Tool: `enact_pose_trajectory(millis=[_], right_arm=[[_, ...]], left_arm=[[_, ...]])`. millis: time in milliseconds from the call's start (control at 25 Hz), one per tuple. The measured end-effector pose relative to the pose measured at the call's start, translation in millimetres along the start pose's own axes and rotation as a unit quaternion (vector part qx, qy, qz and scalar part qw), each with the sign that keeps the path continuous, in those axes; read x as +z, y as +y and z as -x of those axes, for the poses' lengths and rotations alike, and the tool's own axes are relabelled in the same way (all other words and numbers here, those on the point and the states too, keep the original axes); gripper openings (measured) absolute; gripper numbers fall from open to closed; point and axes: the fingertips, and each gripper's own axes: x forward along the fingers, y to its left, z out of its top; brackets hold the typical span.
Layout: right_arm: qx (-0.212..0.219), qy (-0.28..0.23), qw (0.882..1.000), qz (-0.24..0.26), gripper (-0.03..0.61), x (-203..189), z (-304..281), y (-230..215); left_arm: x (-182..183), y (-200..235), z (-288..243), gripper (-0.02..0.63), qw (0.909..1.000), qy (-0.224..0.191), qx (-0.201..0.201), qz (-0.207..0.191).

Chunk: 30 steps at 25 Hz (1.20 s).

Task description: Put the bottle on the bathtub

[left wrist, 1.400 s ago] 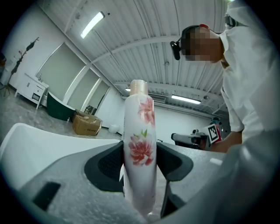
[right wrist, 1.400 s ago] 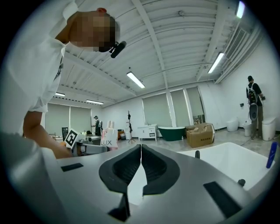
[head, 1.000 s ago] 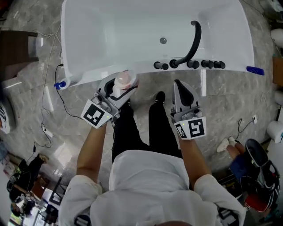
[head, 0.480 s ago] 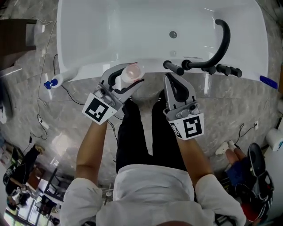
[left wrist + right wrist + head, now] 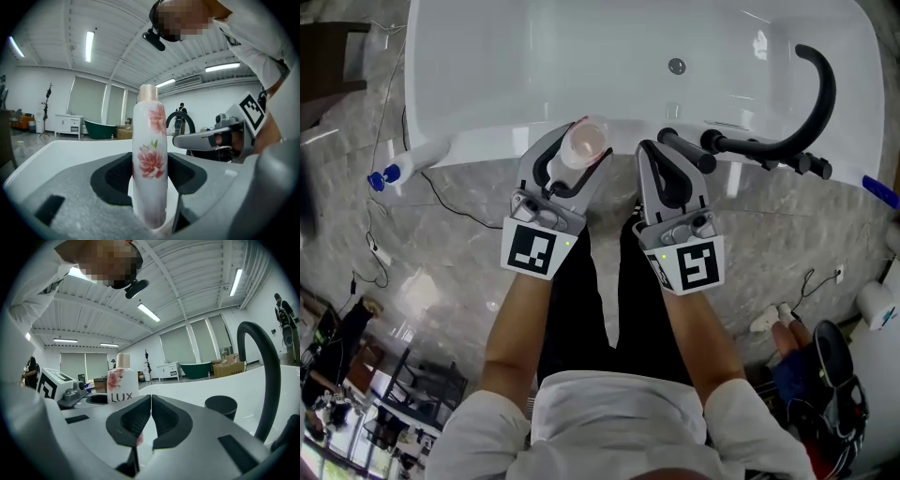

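A white bottle (image 5: 586, 138) with pink flowers and a pale cap stands upright between the jaws of my left gripper (image 5: 579, 155), which is shut on it. In the head view it hangs at the near rim of the white bathtub (image 5: 478, 141). The left gripper view shows the bottle (image 5: 150, 159) pinched low between the dark pads (image 5: 112, 180), with the tub rim (image 5: 70, 147) behind. My right gripper (image 5: 652, 150) is beside it on the right, shut and empty, near the black knobs (image 5: 680, 148). In the right gripper view its jaws (image 5: 151, 401) meet, and the bottle (image 5: 122, 383) shows at left.
A tall curved black faucet (image 5: 811, 103) rises from the tub's rim on the right, close to my right gripper (image 5: 262, 380). A cable (image 5: 441, 192) and a blue-capped item (image 5: 380, 178) lie on the marble floor at left. The person's legs stand below the grippers.
Both grippers have come closer to the tub's near rim and closer together. The bottle stays held in the left gripper and now overlaps the rim. The right gripper stays shut.
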Motion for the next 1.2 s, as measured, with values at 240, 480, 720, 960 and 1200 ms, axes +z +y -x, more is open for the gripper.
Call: enact_pose_trajectory(millis=[240, 480, 720, 960, 1200], right_arm=[[-0.002, 0.001, 1.000, 0.005, 0.015, -18, -17, 1], [-0.010, 0.006, 1.000, 0.010, 0.015, -35, -29, 4], [-0.028, 0.015, 0.999, 0.004, 0.015, -51, -37, 8], [-0.026, 0.012, 1.000, -0.010, 0.015, -61, -45, 10], [-0.028, 0.017, 0.999, -0.011, 0.015, -69, -48, 7]], left_arm=[[-17, 26, 10, 0.222, 0.9947, -0.012, 0.093, 0.043], [-34, 52, 29, 0.222, 0.9866, -0.015, 0.154, 0.052], [-43, 62, 38, 0.222, 0.9858, -0.014, 0.165, 0.030], [-50, 67, 40, 0.223, 0.9842, -0.024, 0.175, 0.019], [-54, 72, 44, 0.222, 0.9820, -0.028, 0.187, 0.008]])
